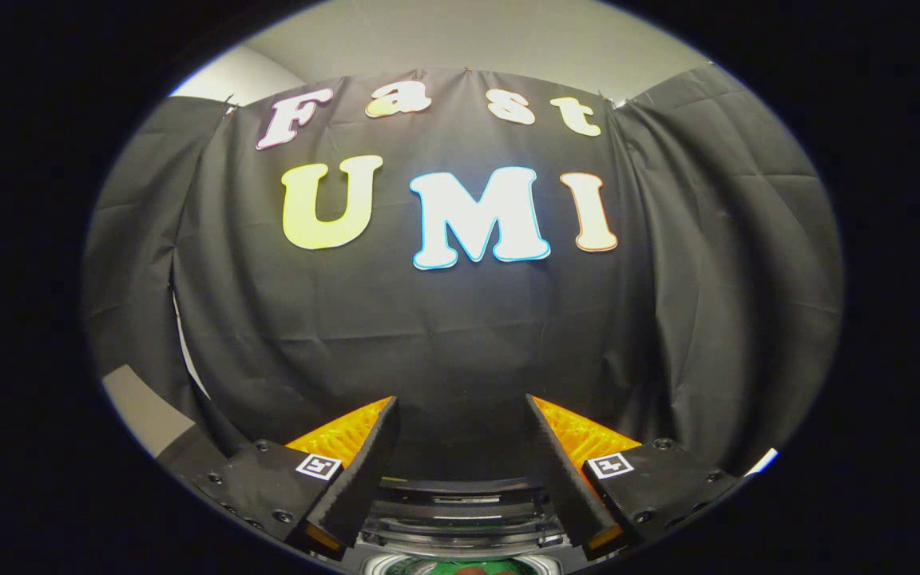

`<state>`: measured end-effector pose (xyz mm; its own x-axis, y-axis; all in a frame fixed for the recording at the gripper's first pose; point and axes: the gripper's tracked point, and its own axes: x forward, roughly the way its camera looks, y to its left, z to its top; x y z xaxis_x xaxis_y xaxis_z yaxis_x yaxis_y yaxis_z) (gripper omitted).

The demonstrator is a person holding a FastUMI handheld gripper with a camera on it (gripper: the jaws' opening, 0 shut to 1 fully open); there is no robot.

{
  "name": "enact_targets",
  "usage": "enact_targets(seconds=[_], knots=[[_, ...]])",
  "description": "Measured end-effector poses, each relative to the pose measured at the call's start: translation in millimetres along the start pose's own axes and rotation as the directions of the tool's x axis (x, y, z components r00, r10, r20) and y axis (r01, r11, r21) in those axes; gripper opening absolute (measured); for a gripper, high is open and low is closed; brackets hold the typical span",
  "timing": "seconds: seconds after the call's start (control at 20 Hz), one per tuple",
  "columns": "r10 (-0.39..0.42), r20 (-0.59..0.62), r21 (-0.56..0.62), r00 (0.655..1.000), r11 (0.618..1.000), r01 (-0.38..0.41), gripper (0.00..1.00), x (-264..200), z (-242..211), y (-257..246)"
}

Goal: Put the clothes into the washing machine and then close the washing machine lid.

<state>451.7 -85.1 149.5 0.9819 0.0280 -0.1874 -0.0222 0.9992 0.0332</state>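
Washing machine [460, 511]: its top shows as a band of clear and grey ridges low between the two fingers, with a sliver of round rim and something green just beneath it. The gripper [460, 415] has its fingers spread wide apart, holding nothing, their tips aimed level at the black cloth wall [460, 319]. The machine thus lies below and close under the tool, not ahead of it. Whether the lid is up or down cannot be told. Judgement: the coming move calls for tipping the fingers downward toward the opening.
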Motion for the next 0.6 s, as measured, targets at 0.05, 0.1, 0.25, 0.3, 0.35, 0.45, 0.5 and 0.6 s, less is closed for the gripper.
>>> enact_targets(seconds=[0.05, 0.1, 0.25, 0.3, 0.35, 0.45, 0.5, 0.6], knots=[[-0.001, -0.021, -0.004, 1.000, 1.000, 0.001, 0.96, 6.6, -5.7, 0.9], [-0.002, -0.034, -0.009, 0.999, 1.000, 0.002, 0.96, 10.6, -8.4, 1.3], [0.001, -0.077, -0.022, 0.997, 1.000, -0.003, 0.96, 20.6, -17.9, 1.1], [0.014, -0.113, -0.014, 0.993, 1.000, -0.016, 0.96, 22.9, -24.6, 4.2], [0.023, -0.153, -0.007, 0.988, 1.000, -0.025, 0.96, 24.7, -33.2, 5.1], [0.041, -0.220, 0.008, 0.975, 0.999, -0.040, 0.96, 22.5, -47.6, 6.3], [0.038, -0.214, 0.015, 0.976, 0.999, -0.036, 0.96, 20.4, -45.0, 4.1], [0.042, -0.245, 0.020, 0.969, 0.999, -0.038, 0.96, 18.5, -46.6, 5.8]])
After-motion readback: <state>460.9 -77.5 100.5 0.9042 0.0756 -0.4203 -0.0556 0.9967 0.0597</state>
